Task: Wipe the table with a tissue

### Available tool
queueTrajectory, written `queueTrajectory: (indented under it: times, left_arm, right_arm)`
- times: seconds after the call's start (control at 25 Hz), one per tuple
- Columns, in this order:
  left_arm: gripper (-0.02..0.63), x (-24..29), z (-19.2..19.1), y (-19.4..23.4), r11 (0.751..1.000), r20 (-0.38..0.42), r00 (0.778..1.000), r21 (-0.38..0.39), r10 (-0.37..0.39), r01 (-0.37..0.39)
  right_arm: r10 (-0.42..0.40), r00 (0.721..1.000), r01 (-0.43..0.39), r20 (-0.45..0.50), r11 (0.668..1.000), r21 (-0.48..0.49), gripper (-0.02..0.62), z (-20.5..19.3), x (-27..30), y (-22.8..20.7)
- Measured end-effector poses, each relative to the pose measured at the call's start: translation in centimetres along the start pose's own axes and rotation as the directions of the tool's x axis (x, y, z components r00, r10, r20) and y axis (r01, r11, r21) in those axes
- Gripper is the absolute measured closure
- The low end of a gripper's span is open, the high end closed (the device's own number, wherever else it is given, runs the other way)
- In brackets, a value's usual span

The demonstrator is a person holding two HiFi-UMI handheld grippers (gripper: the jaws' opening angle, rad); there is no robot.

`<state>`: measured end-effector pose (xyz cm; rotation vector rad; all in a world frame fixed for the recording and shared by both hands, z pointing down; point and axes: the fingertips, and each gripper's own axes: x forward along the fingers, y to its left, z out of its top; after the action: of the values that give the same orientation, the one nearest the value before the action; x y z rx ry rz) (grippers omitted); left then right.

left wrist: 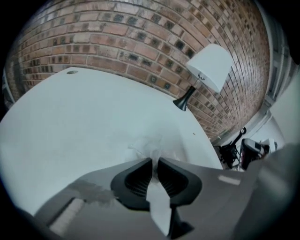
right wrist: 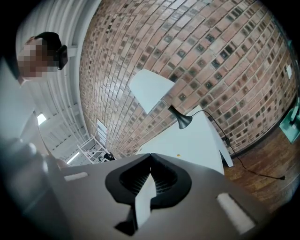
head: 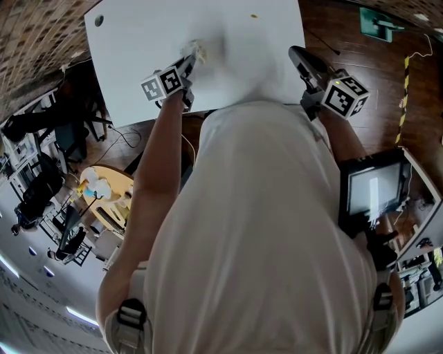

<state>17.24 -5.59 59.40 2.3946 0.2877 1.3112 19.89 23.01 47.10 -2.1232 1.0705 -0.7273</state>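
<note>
Poking from left hand-held gripper (left wrist: 154, 161): tissue (left wrist: 149, 146)

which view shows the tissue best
The left gripper view: the tissue is pinched in the left gripper, bunched against the table. The head view shows only a small tuft at that gripper's tip. The right gripper view shows none.

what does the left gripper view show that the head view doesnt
Only the left gripper view: a close look at the left tool shut on the tissue, and a white-shaded lamp at the table's far end. Only the head view: the right tool at the table's right edge, a yellow speck and the person's torso. Both: the white table, its round hole, the tissue and the left tool.
</note>
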Motion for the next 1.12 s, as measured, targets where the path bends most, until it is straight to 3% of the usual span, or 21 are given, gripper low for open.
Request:
queueTrajectory:
  times: [0.16,0.32,0.48,0.68,0.8,0.96,1.12]
  left_arm:
    - [0.558,-2.4,3.3,1.4,0.997,0.162,0.986,-0.079,0.027,-0.014]
    - [0.558,-4.1,5.4,2.1,0.996,0.228,0.972,-0.084,0.047,-0.029]
    - [0.557,-4.2,5.4,2.1,0.996,0.212,0.974,-0.043,0.081,-0.073]
    - [0.557,-3.6,4.0,5.1,0.963,0.141,0.959,0.076,0.247,-0.259]
    - [0.557,-3.7,3.8,7.2,0.908,0.127,0.923,0.173,0.363,-0.381]
    - [0.557,-3.6,2.6,9.5,0.772,0.077,0.86,0.404,0.505,-0.49]
    - [0.557,-1.4,2.3,8.3,0.672,0.08,0.864,0.594,0.497,-0.442]
  right_arm:
    - [0.011,1.0,-0.011,-0.009,1.0,-0.006,0.588,-0.3,0.1,0.3]
    - [0.025,1.0,-0.025,-0.013,1.0,-0.007,0.588,-0.4,0.5,0.6]
    - [0.028,1.0,-0.028,-0.007,1.0,-0.008,0.588,-0.3,0.6,0.6]
    - [0.022,1.0,-0.022,-0.009,1.0,-0.01,0.588,-0.3,0.3,0.4]
    - [0.005,1.0,-0.005,-0.002,1.0,-0.004,0.588,-0.3,-0.2,0.0]
    - [-0.012,1.0,0.012,0.003,1.0,0.0,0.588,-0.3,-0.7,-0.4]
    - [-0.017,1.0,0.017,0.011,1.0,-0.002,0.588,-0.1,-0.8,-0.4]
